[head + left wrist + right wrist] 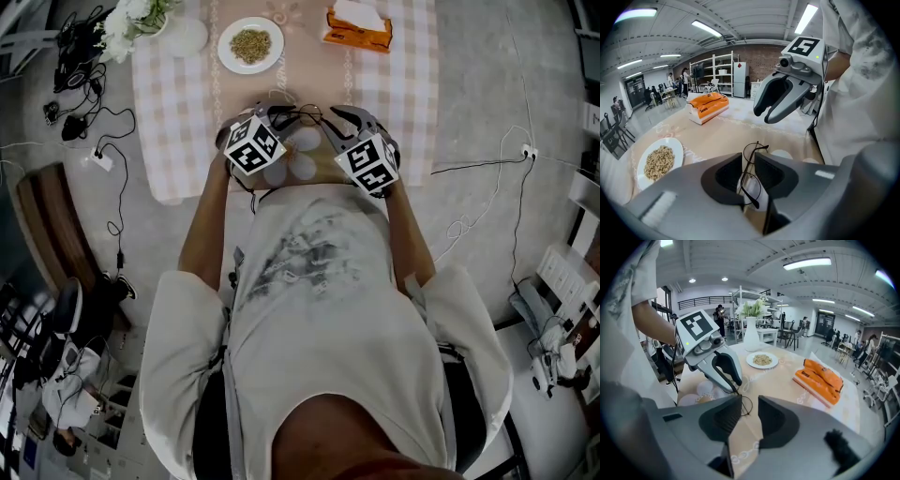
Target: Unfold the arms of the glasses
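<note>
The table (169, 112), under a pink-and-white checked cloth with a beige runner down the middle, fills the top of the head view. Below it is the person's pale grey T-shirt (319, 309), whose faded chest print is too blurred to read.

The grey left gripper (748, 164) and grey right gripper (750, 411) meet over the table's near edge. Each carries a cube of black-and-white square markers (patterns, not lettering).

From the grippers, a white vase of white flowers (131, 19) stands at eleven o'clock. An orange tissue pack (358, 28) lies at one o'clock, its print illegible. A round white plate of tan grains (250, 44) sits at twelve.

The left gripper is clenched on the thin black wire-rimmed glasses (750, 172), which stand edge-on in its narrow gap above the runner. The right gripper's jaws are released, with only cloth between them.
</note>
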`<state>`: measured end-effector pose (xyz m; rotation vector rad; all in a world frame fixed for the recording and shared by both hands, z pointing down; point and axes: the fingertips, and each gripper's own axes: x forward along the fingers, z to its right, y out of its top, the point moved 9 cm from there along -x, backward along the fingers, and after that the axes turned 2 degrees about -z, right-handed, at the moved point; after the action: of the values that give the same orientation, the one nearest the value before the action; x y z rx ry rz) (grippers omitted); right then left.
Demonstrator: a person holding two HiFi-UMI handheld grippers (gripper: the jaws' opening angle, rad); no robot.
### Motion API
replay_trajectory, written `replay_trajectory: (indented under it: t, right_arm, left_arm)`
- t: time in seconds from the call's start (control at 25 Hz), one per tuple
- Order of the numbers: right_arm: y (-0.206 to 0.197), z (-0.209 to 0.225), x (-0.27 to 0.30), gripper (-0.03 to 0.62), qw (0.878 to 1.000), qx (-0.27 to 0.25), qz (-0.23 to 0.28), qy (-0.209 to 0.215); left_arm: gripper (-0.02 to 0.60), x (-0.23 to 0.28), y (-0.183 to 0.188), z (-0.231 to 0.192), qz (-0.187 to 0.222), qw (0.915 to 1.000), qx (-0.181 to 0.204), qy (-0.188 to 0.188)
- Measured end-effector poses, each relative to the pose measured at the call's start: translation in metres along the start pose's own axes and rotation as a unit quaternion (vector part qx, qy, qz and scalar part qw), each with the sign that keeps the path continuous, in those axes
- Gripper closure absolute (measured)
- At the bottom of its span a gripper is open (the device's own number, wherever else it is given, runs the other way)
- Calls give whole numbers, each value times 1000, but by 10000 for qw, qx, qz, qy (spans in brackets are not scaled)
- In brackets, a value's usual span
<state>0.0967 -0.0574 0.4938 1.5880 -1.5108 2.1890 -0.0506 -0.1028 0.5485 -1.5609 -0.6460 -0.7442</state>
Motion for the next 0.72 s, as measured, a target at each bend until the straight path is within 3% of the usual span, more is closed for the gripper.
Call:
replay_trajectory:
  t: [0.72]
  right_arm:
    - [-8, 6, 14, 468, 9997, 80, -146, 176]
  left_arm:
    - [495, 21, -3, -3, -358, 9986, 195, -337]
